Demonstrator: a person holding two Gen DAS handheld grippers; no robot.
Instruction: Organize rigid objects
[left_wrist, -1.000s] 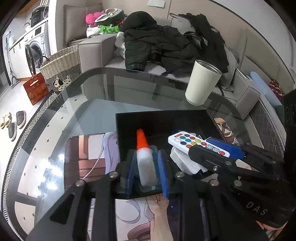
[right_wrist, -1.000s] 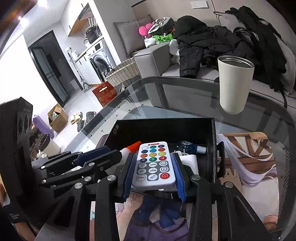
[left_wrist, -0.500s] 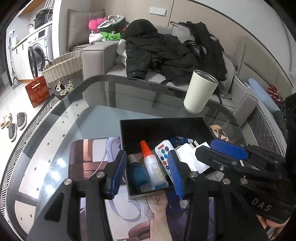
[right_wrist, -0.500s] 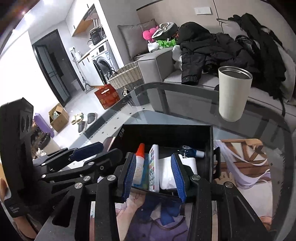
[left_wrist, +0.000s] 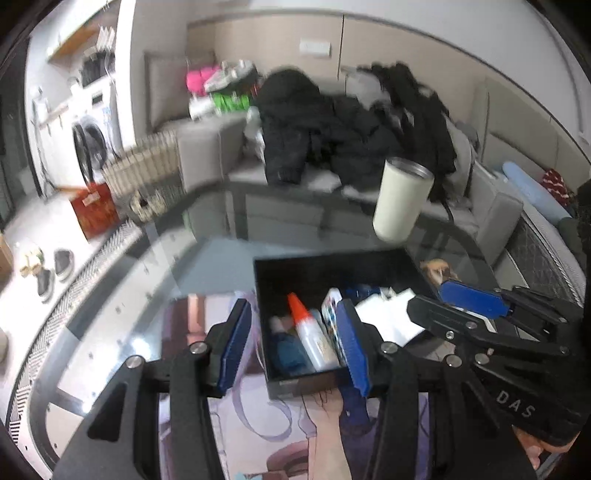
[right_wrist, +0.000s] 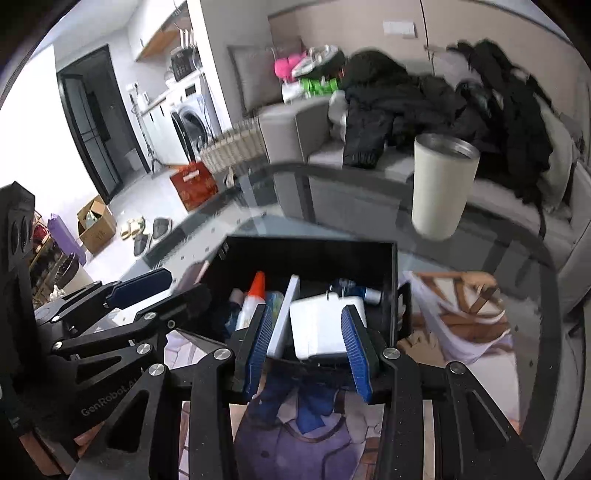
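the left gripper (left_wrist: 295, 343) hung over the near left corner of the black box (left_wrist: 295, 384), its blue pads standing fairly wide with nothing pressed between them. the right gripper (right_wrist: 310, 350) hovered at the box's near edge with its pads drawn narrow, about as close as they went; the things seen between them lay below in the box and did not look gripped.

the task's things were all in the box. just ahead of the left gripper lay a glue bottle (left_wrist: 314, 339) with an orange tip, a small blue bottle (left_wrist: 288, 350) to its left, and a remote (left_wrist: 330, 314) standing on its edge to its right. ahead of the right gripper lay a white charger block (right_wrist: 321, 328) flat, with another small bottle (right_wrist: 354, 291) behind it.

these looked light and stiff. the glue bottle seemed smooth and a little squeezable, best taken across its middle. the remote was thin and likely to tip, so its long flat sides would be the place to hold. the charger was boxy and easy to take by its side walls.

the box walls were close on both sides and the two grippers were near each other. open glass table (left_wrist: 122, 306) lay to the left, and a cup (right_wrist: 439, 188) stood well beyond the box.
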